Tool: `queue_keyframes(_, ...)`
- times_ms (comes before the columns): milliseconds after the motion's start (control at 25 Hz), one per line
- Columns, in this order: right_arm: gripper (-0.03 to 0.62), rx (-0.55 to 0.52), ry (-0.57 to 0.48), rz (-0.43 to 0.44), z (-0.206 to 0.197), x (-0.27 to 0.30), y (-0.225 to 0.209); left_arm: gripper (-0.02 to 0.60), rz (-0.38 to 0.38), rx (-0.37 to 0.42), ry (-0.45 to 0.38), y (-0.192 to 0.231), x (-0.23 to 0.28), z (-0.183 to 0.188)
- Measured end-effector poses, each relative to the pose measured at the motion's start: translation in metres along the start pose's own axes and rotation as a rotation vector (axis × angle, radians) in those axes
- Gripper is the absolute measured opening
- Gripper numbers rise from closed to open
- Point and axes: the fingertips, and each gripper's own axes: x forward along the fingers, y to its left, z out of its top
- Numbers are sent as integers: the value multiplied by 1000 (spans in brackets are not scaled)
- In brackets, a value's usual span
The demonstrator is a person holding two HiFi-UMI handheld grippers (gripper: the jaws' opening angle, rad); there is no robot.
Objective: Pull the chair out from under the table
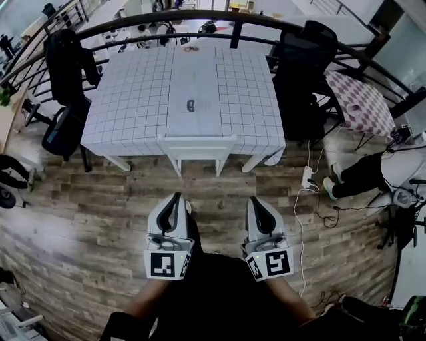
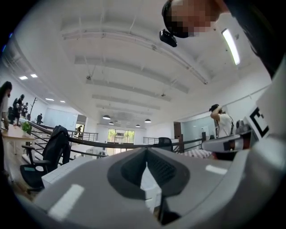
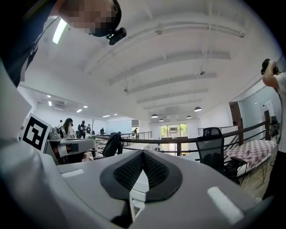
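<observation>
1. Your left tongs (image 1: 176, 200): the jaws are pressed together with nothing between them, and they point toward the table (image 1: 133, 100).
2. Your right tongs (image 1: 255, 201): these are likewise closed and empty. They sit side by side with the left tongs above the wood floor (image 1: 86, 200).
3. White chair (image 1: 197, 146): it is tucked under the table's near edge, so only its backrest and legs show. It stands ahead of both your tongs, and neither touches it.
4. Table: it is covered in a grid-patterned cloth, with a small dark object (image 1: 191, 104) near its middle.
5. Black office chair (image 1: 66, 73): this one stands at the table's left side.
6. Second black office chair (image 1: 303, 66): this one stands at the table's right side.
7. Curved dark railing (image 1: 200, 16): it runs behind the table.
8. White power strip (image 1: 307, 176): it lies on the floor with its cable, to the right of the table.
</observation>
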Motion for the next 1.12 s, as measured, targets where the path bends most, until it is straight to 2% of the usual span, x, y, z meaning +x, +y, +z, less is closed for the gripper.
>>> queue_keyframes(80,-5,15,2,-7,-16,34,-12,9,4,9,7,15,27,-19)
queue_keyframes(160,-5,56,6,3,-38,71,-47,9,14,26,38,14,70,-45)
queue_keyframes(240,-5,74,22,11,-48,109,-72,9,15,10,76,20,108,-62)
queue_keyframes(400,-5,42,36,20,-39,167,-60,9,6,-41,122,62,136,-76)
queue_keyframes(560,-3,35,48,-1,-24,209,-52,9,-20,-60,121,94,158,-65)
queue_keyframes(760,-3,38,94,-16,-49,249,-57,9,-75,-124,119,120,192,-87)
queue_keyframes(960,-3,119,140,-50,-32,272,-63,9,-93,-108,114,146,228,-58)
queue_keyframes(1120,-3,80,154,-42,-64,284,-77,9,-107,-113,137,138,249,-94)
